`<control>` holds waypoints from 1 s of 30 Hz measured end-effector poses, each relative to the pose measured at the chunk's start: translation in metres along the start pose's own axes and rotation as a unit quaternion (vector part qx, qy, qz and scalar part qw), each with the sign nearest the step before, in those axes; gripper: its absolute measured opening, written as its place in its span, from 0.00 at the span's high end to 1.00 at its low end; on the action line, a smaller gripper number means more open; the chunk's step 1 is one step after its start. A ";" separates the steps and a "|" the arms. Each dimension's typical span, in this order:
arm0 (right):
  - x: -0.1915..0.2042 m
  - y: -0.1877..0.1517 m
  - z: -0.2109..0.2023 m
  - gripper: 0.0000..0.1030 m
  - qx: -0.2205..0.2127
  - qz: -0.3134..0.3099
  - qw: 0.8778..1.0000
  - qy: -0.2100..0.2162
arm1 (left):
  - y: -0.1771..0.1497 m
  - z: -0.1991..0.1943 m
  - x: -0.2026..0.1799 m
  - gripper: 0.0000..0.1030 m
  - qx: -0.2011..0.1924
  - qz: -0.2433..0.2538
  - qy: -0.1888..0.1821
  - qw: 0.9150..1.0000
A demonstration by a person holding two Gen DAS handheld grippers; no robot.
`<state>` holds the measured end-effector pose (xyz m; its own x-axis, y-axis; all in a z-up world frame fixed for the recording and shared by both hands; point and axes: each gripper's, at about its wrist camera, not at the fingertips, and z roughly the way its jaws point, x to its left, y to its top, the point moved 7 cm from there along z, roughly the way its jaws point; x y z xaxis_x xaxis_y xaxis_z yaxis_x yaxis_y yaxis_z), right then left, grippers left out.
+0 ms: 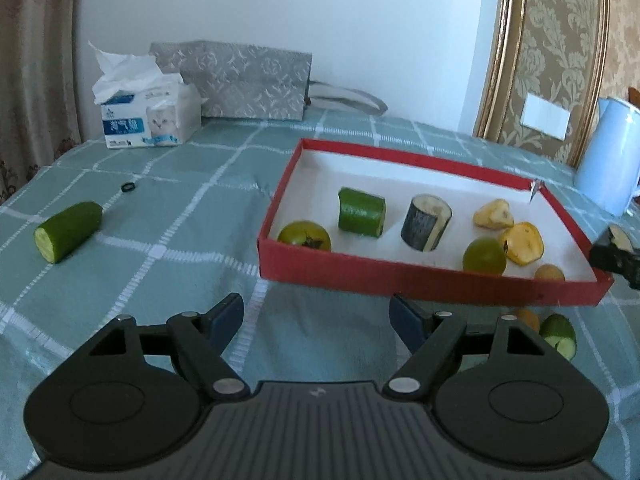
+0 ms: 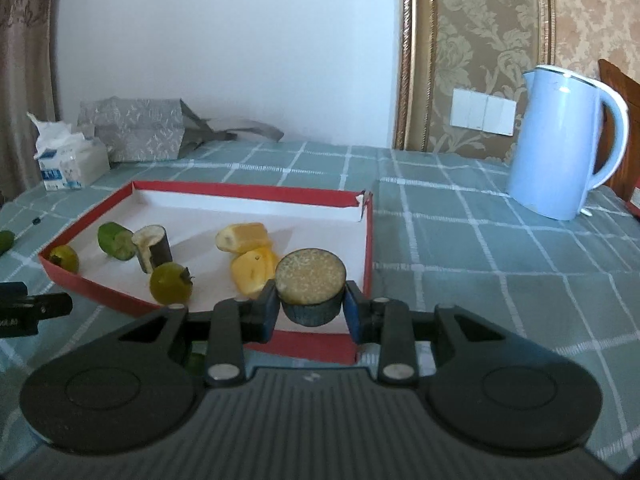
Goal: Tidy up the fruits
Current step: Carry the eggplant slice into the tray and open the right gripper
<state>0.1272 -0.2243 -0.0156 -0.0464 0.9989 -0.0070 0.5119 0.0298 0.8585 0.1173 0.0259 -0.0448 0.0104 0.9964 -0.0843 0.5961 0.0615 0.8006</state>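
Fruits and cut vegetable pieces lie mostly inside the red box [image 1: 432,282], straight ahead of the left gripper [image 1: 316,316], whose jaws stand wide apart with nothing between them. Only the left wrist view shows a cucumber half [image 1: 68,232] out on the checked tablecloth [image 1: 180,184], well off to that gripper's left, with a small black ring [image 1: 128,187] beyond it, and two more pieces, one green and one tan, peeking out just past its right finger. In that view the box holds a green tomato [image 1: 304,234], a green cucumber chunk [image 1: 361,211], a dark eggplant piece [image 1: 425,222], yellow fruit pieces [image 1: 508,230] and another green tomato.

The right wrist view alone shows the whole blue kettle [image 2: 560,144], ahead and to the right. There the right gripper [image 2: 311,306] is clamped on a round eggplant slice [image 2: 311,284], cut face up, held over the box's near right corner, the yellow pieces just beyond it to the left.
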 end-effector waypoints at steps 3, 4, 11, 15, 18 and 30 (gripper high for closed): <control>0.003 -0.001 0.011 0.70 0.013 -0.004 1.000 0.003 | -0.001 0.003 0.001 0.22 0.007 0.000 0.002 1.000; 0.005 -0.001 0.014 0.70 0.018 -0.008 1.000 0.004 | -0.001 0.003 0.001 0.22 0.007 -0.001 0.002 1.000; 0.011 -0.003 0.037 0.70 0.050 -0.015 0.999 -0.006 | -0.003 0.003 -0.002 0.21 0.009 0.012 0.008 1.000; 0.008 -0.003 0.048 0.70 0.060 -0.013 0.998 -0.014 | -0.002 0.004 -0.002 0.21 0.010 0.011 0.007 1.000; 0.006 -0.003 0.054 0.70 0.068 -0.010 0.998 -0.017 | -0.002 0.004 -0.002 0.20 0.011 0.014 0.008 1.000; 0.005 0.004 0.039 0.40 0.029 -0.007 0.999 -0.017 | -0.003 0.003 -0.004 0.20 0.008 0.015 0.005 1.000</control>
<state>0.1622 -0.2174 -0.0319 -0.0248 0.9990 -0.0374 0.5603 0.0449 0.8271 0.1183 0.0219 -0.0485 0.0201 0.9983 -0.0542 0.6077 0.0309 0.7936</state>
